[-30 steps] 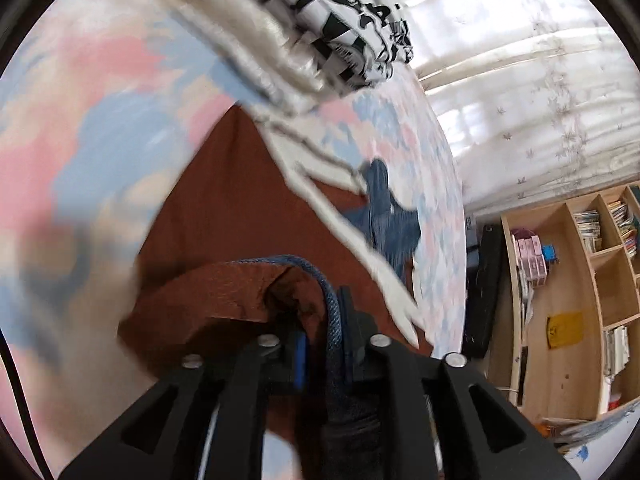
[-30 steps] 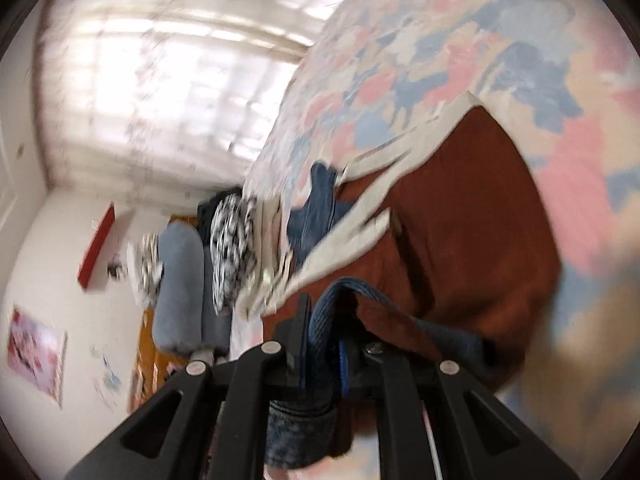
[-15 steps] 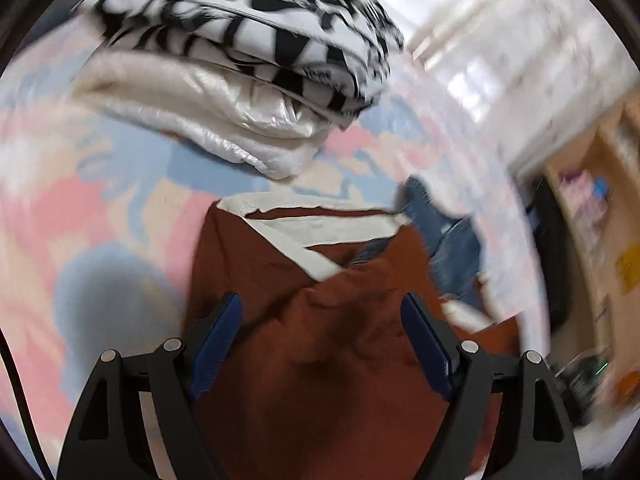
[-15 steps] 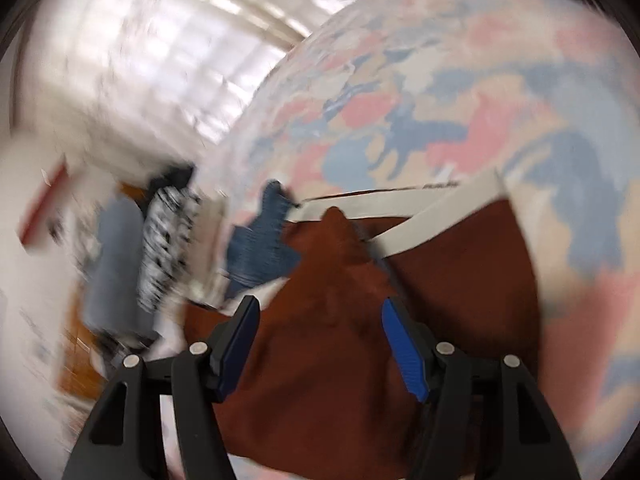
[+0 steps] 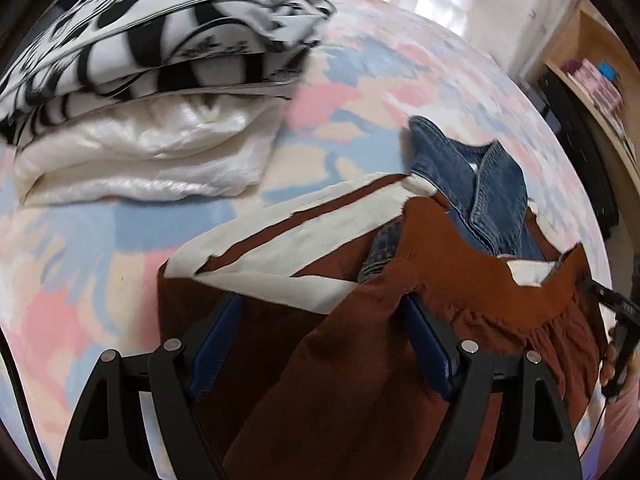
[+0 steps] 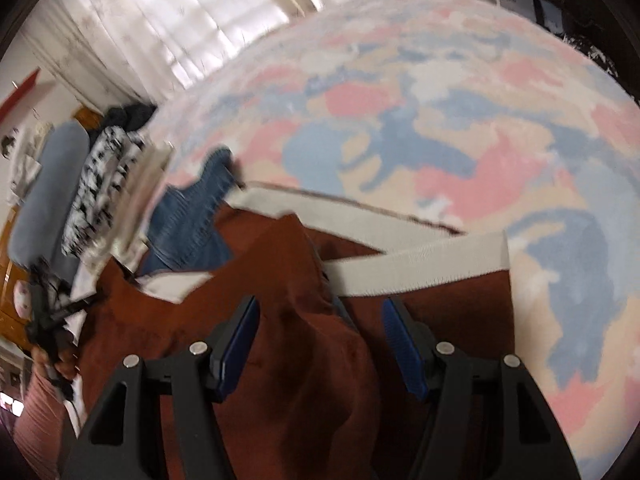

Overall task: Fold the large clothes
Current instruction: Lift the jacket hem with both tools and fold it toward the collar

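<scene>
Two grippers (left (image 5: 324,344), right (image 6: 320,344)), jaws wide, one rust jacket (image 5: 360,380), two folded garments (image 5: 152,92).

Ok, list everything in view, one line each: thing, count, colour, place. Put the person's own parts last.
rust jacket: one, rust-brown with cream bands and denim collar, spread on the bed under both tongs.
bedspread: one, pink, blue and cream patches, covering the bed.
patterned garment: one, black and white, folded on top of the pile beyond the jacket.
cream garment: one, shiny cream, folded beneath the patterned one.
grey-blue bolster: one, at the bed's far end, right wrist view.
curtain: sheer white, over the window.
shelf unit: one, light wood, beside the bed.
left tongs: black with blue pads, open above the jacket.
right tongs: same, open above the jacket.
</scene>
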`<state>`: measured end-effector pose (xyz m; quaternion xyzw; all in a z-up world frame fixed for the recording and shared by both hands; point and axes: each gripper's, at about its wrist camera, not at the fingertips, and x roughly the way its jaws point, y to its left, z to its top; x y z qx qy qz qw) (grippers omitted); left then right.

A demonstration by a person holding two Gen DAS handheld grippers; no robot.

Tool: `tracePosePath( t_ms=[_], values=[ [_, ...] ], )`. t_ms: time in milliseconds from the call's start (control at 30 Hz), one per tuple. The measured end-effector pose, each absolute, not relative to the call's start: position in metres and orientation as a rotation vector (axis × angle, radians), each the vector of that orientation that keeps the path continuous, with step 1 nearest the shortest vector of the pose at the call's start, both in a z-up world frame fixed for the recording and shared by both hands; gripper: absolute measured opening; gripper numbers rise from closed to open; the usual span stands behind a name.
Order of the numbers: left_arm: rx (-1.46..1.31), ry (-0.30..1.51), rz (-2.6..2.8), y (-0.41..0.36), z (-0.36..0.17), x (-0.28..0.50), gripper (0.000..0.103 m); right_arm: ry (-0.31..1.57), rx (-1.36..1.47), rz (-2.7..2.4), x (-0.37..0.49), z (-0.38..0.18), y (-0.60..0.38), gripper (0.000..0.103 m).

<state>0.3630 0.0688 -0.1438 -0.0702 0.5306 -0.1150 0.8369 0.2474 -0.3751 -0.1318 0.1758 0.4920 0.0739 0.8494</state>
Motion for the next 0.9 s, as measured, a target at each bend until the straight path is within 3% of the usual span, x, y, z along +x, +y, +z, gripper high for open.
tracePosePath(
  t_ms=[100, 167, 200, 233, 267, 333, 567, 767, 900],
  values=[
    [-0.085, 1.117, -0.256, 0.058, -0.143, 0.364, 0.080, 1.046, 0.360, 0.146, 0.251, -0.143, -0.377, 0.064],
    [-0.058, 1.108, -0.259, 0.052, -0.145, 0.364, 0.067, 1.021, 0.379, 0.164, 0.251, -0.146, -0.379, 0.063],
    [-0.054, 1.112, -0.274, 0.048, -0.147, 0.364, 0.035, 1.008, 0.387, 0.168, 0.251, -0.146, -0.379, 0.049],
    [-0.056, 1.133, -0.294, 0.045, -0.150, 0.365, 0.019, 1.006, 0.394, 0.180, 0.251, -0.146, -0.379, 0.022],
    [-0.064, 1.147, -0.295, 0.043, -0.152, 0.364, 0.016, 1.011, 0.409, 0.201, 0.253, -0.147, -0.378, 0.016],
    [-0.050, 1.114, -0.263, 0.040, -0.144, 0.359, 0.009, 0.993, 0.405, 0.193, 0.254, -0.142, -0.374, 0.013],
    [-0.199, 1.006, -0.149, 0.067, -0.123, 0.363, 0.008, 0.768, 0.380, 0.182, 0.269, -0.086, -0.375, 0.010],
    [-0.212, 1.019, -0.053, 0.076, -0.167, 0.369, 0.009, 0.918, 0.232, 0.054, 0.310, -0.152, -0.356, 0.011],
    [-0.155, 0.981, -0.043, 0.071, -0.167, 0.364, 0.012, 0.876, 0.246, 0.037, 0.304, -0.162, -0.359, 0.012]
  ],
)
